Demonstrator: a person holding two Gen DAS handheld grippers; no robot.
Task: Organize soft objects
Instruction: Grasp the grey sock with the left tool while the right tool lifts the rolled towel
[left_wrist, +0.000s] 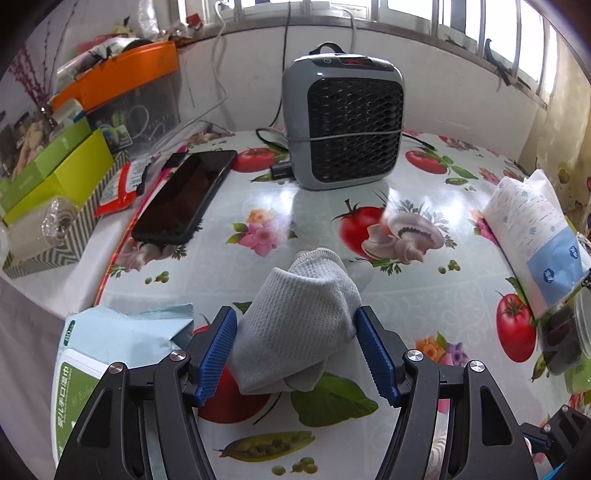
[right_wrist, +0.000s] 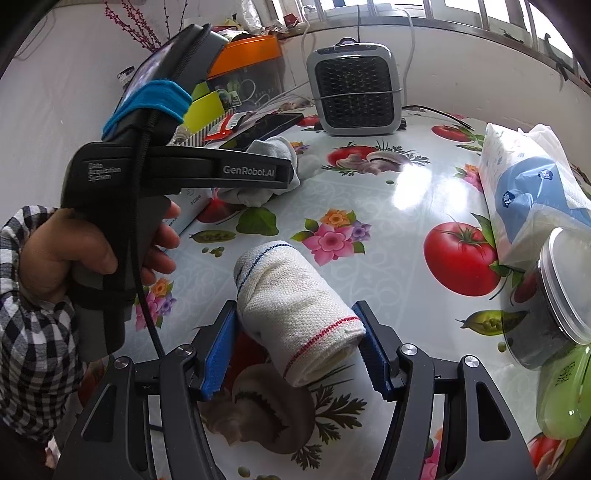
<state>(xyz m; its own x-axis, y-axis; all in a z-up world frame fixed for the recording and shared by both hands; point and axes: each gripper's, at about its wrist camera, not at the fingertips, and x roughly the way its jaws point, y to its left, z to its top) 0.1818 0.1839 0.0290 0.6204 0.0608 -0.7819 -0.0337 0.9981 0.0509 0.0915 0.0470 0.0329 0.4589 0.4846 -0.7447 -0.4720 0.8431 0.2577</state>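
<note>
The left tool (left_wrist: 295, 350) grips a bunched grey sock (left_wrist: 299, 325) low over the bench (left_wrist: 332, 206); the right tool (right_wrist: 295, 350) grips a rolled white cloth (right_wrist: 295, 314). Both soft things are in hand, though neither seems to have reached a final spot yet, so placing them remains.

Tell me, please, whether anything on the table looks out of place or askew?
The black phone lies askew, its near end overhanging the tablecloth's edge. Otherwise nothing looks spilled or damaged; the grey sock and the rolled white cloth each sit between a gripper's fingers.

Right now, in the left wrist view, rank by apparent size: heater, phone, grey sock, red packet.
1. Heater.
2. Grey sock and phone: look alike, and the sock is nearest the camera, so unranked.
3. Red packet, partly hidden.
</note>
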